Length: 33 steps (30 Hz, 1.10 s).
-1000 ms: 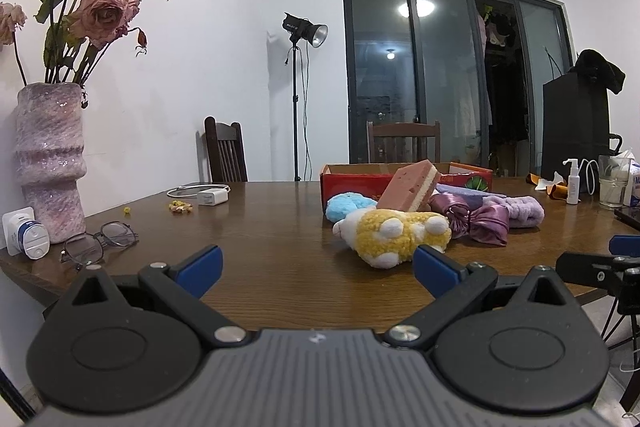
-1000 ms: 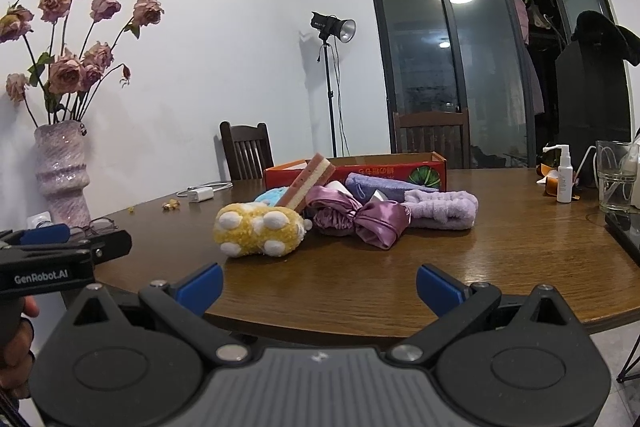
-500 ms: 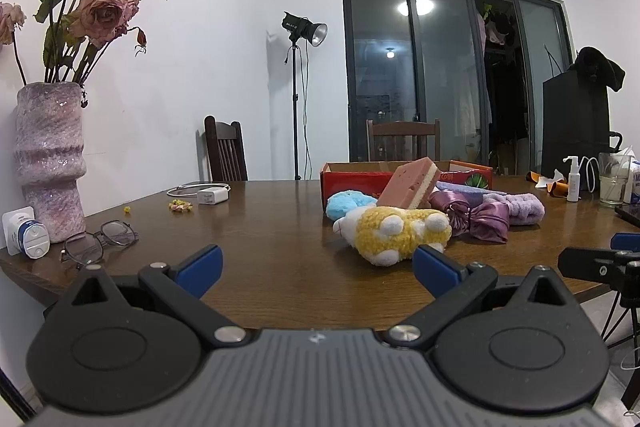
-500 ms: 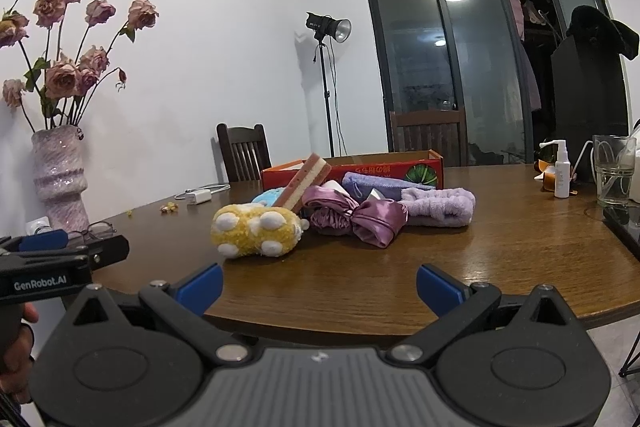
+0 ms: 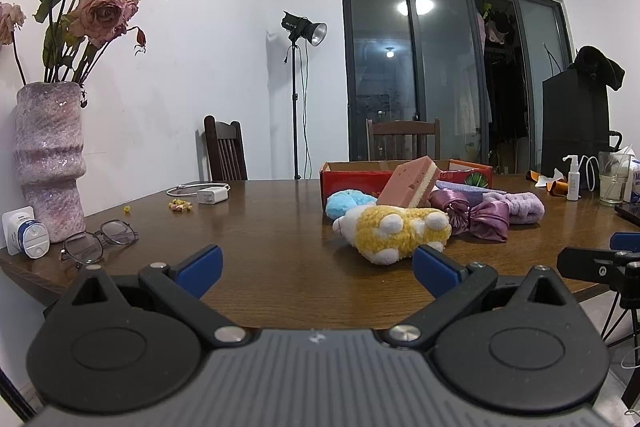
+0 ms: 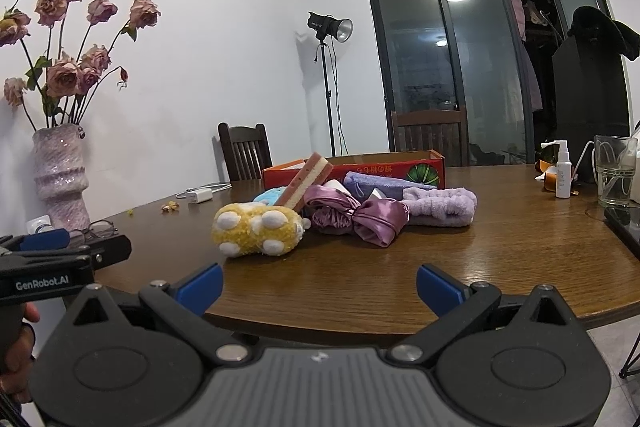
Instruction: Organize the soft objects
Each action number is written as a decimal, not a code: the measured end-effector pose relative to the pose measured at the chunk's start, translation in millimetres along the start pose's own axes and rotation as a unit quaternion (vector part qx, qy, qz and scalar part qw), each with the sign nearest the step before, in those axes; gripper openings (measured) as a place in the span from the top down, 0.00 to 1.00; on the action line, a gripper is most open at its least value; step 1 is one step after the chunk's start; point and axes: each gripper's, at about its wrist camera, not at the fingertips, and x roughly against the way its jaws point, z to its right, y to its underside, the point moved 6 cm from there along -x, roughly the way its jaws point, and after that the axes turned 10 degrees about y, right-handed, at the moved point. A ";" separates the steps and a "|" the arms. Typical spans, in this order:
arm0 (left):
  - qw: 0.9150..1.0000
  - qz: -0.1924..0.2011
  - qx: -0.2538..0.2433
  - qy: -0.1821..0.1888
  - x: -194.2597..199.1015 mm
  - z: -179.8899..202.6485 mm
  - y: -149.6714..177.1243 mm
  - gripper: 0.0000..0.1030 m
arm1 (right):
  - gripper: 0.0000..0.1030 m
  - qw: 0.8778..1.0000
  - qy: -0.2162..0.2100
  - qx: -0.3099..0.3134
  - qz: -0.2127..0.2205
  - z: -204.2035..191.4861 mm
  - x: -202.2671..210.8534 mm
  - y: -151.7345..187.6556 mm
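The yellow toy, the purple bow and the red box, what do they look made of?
Yellow toy: fuzzy plush, nubby pile with white pads. Purple bow: probably satin, glossy with sharp folds. Red box: likely printed cardboard, with a brown raw edge along the rim.

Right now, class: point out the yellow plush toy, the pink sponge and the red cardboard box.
yellow plush toy (image 5: 394, 234): left wrist view, its fuzzy body.
pink sponge (image 5: 406, 182): left wrist view, its broad pink face.
red cardboard box (image 6: 394, 171): right wrist view, its front wall.
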 end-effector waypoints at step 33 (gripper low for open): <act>0.978 -0.119 0.098 0.140 -149.6 -29.9 -31.5 0.19 | 0.24 0.986 -0.107 -0.095 -0.085 -0.1 -129.4 -65.2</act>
